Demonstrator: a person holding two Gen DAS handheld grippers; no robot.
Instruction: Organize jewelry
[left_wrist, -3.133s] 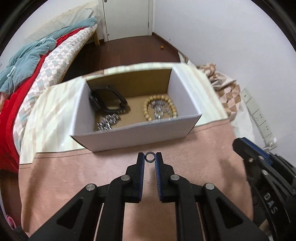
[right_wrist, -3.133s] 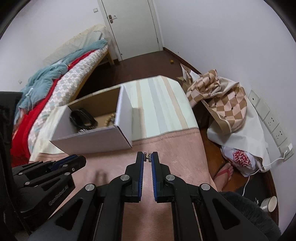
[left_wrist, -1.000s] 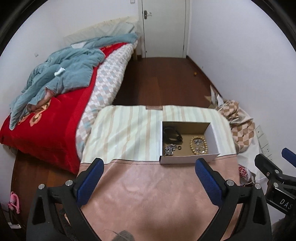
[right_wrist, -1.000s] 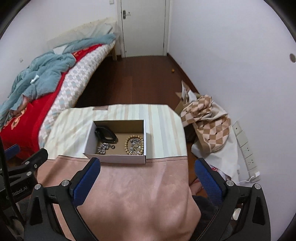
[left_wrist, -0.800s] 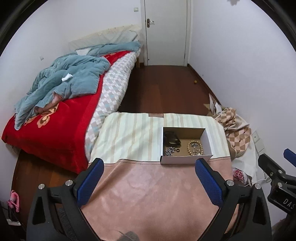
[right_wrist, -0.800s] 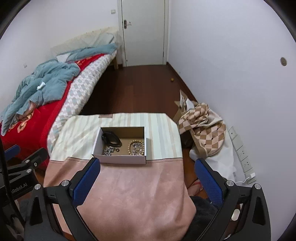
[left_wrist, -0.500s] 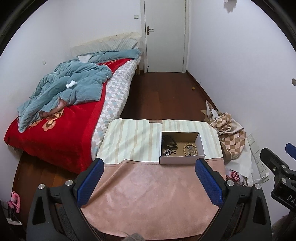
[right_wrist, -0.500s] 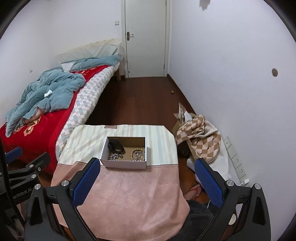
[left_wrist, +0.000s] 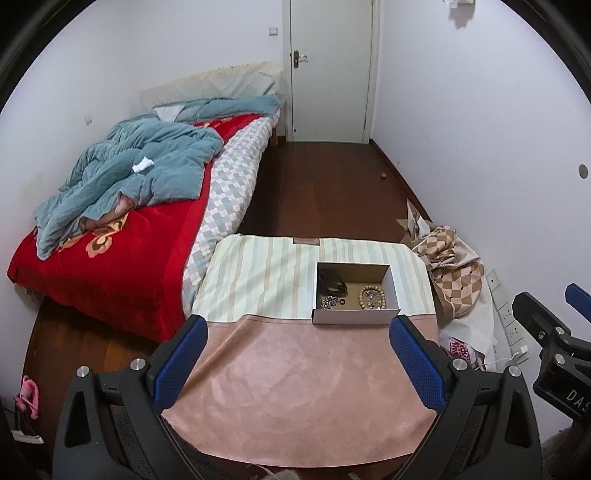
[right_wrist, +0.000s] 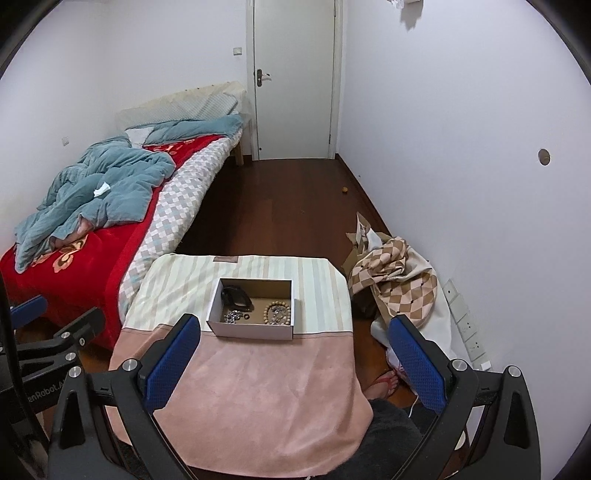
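Observation:
A white cardboard box (left_wrist: 354, 316) (right_wrist: 251, 329) stands on the table where the striped cloth meets the pink cloth. Inside lie a black bracelet (left_wrist: 332, 282) (right_wrist: 235, 296), a wooden bead bracelet (left_wrist: 371, 298) (right_wrist: 277, 313), a heap of silver chain (left_wrist: 327, 302) (right_wrist: 231, 316) and a small dark ring (left_wrist: 342, 302) (right_wrist: 245, 316). My left gripper (left_wrist: 297, 328) is wide open and empty, held high above and well back from the box. My right gripper (right_wrist: 293, 323) is also wide open and empty, high above the table.
The pink cloth (left_wrist: 295, 384) covers the near half of the table. A bed with a red blanket (left_wrist: 110, 236) is to the left. A checked cloth heap (left_wrist: 450, 273) and wall sockets (left_wrist: 506, 314) are to the right. A white door (left_wrist: 330, 70) is far ahead.
Both grippers, earlier shut on a small ring and a small piece near the box, are now wide open and empty. Both have kept rising and pulling back from the table.

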